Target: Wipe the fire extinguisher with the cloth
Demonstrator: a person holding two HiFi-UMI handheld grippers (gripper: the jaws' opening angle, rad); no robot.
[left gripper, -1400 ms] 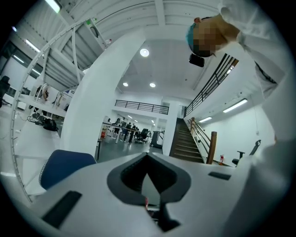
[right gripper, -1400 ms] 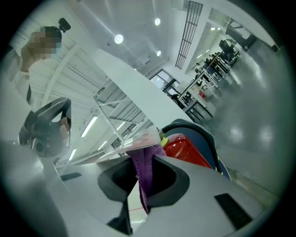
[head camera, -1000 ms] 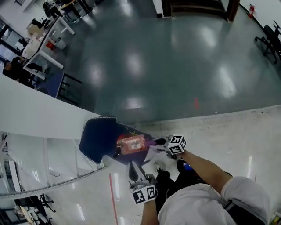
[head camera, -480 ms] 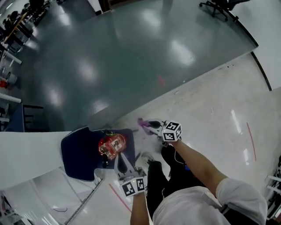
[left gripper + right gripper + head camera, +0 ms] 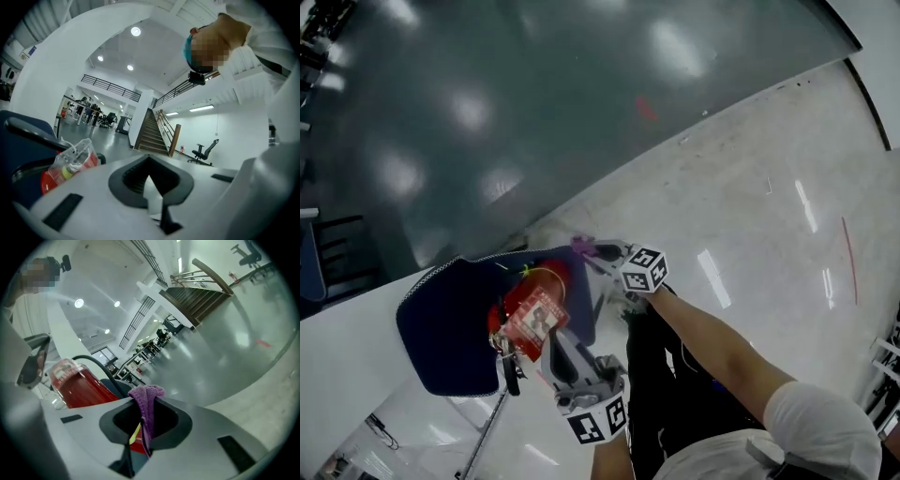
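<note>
Okay, right tongs [image 5: 143, 427] clamped on the cloth [image 5: 146, 401], left tongs [image 5: 154, 187] closed and empty. Fire extinguisher [image 5: 530, 314] sits just left of the right tongs; we'd press cloth flat, stroke along its body.

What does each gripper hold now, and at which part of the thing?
The right gripper pinches the purple cloth by a bunched fold; the left gripper, jaws shut, holds nothing.

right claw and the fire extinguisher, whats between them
Only the purple cloth, pinched in the right claw, just ahead of the fire extinguisher; the right gripper view shows it.
</note>
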